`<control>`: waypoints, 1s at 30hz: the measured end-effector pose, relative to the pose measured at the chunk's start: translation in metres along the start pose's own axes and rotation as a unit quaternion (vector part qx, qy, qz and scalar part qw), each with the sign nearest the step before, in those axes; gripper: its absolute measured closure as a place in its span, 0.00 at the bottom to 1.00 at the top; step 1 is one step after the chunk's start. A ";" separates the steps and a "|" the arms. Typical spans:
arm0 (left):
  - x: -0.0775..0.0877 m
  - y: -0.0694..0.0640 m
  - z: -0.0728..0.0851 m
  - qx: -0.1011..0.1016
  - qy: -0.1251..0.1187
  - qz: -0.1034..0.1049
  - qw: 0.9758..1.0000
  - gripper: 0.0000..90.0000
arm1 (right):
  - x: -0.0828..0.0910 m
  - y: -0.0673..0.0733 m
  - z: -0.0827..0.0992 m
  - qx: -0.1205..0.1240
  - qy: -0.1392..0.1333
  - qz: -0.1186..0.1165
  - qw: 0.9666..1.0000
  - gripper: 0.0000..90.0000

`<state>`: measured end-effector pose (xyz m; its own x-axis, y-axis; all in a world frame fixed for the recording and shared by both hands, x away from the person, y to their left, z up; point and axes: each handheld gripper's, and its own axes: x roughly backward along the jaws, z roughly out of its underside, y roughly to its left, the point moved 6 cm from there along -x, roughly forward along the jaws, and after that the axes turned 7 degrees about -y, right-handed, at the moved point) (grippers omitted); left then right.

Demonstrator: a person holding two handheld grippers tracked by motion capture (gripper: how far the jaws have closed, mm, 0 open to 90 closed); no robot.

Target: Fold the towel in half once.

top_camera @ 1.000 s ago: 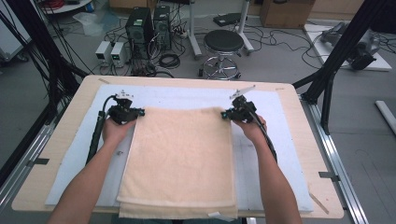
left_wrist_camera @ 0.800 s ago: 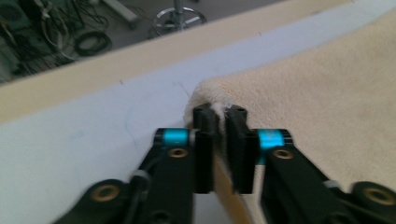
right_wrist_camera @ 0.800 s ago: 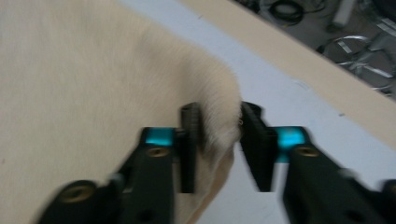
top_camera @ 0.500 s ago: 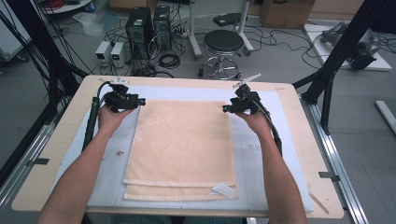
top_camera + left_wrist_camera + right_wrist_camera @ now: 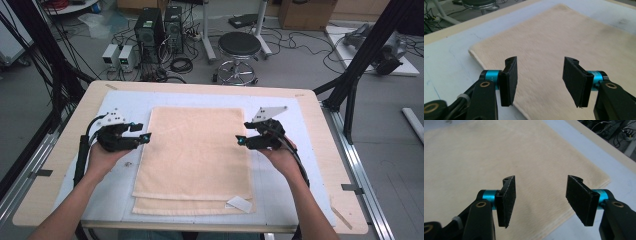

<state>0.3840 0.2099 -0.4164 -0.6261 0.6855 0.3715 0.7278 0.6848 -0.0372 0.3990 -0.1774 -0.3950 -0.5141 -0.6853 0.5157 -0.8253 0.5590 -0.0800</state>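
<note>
towel: folded peach towel (image 5: 196, 155) lies flat mid-table on the white mat (image 5: 125, 107); long axis runs 12–6 o'clock; a lower layer sticks out at the 6 o'clock end, w/ a white tag (image 5: 240, 203) near the 5 o'clock corner.
left gripper: (image 5: 141, 133) sits at the towel's 9 o'clock edge, pointing in toward 3 o'clock. Jaws have just been opening; now wide apart, nothing between them. In the left gripper view (image 5: 539, 81) the pads hang just over the towel's edge.
right gripper: (image 5: 240, 134) at the 3 o'clock edge, pointing toward 9 o'clock, mirror of the left. Jaws also just opened, wide, empty (image 5: 541, 200).
key relation: towel lies between both tools, each abt equally near its own long edge; neither hand closer.
next, prob.: either side edge is right at the jaws; far corners at 12 o'clock are a reach fwd.
</note>
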 end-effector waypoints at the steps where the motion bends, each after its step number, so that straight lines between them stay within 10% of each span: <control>1: 0.003 -0.004 0.005 0.002 0.004 0.004 1.000 0.49 | 0.003 0.006 0.005 0.000 0.002 -0.003 1.000 0.45; 16: 0.038 -0.059 0.058 -0.026 0.030 0.046 0.998 0.43 | 0.016 0.065 0.060 0.025 0.021 -0.051 0.998 0.46; 23: 0.034 -0.073 0.080 -0.028 0.092 0.102 0.990 0.61 | 0.007 0.080 0.083 0.030 0.050 -0.091 0.994 0.64; 30: 0.028 -0.075 0.081 -0.059 0.106 0.082 0.989 0.80 | 0.001 0.084 0.092 0.025 0.059 -0.115 0.991 0.85</control>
<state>0.2897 0.1976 -0.4783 -0.4331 0.7096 0.5558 0.8504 0.5260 -0.0087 0.3077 -0.1743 -0.4796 -0.2833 -0.7310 0.6208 -0.9295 0.3687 0.0100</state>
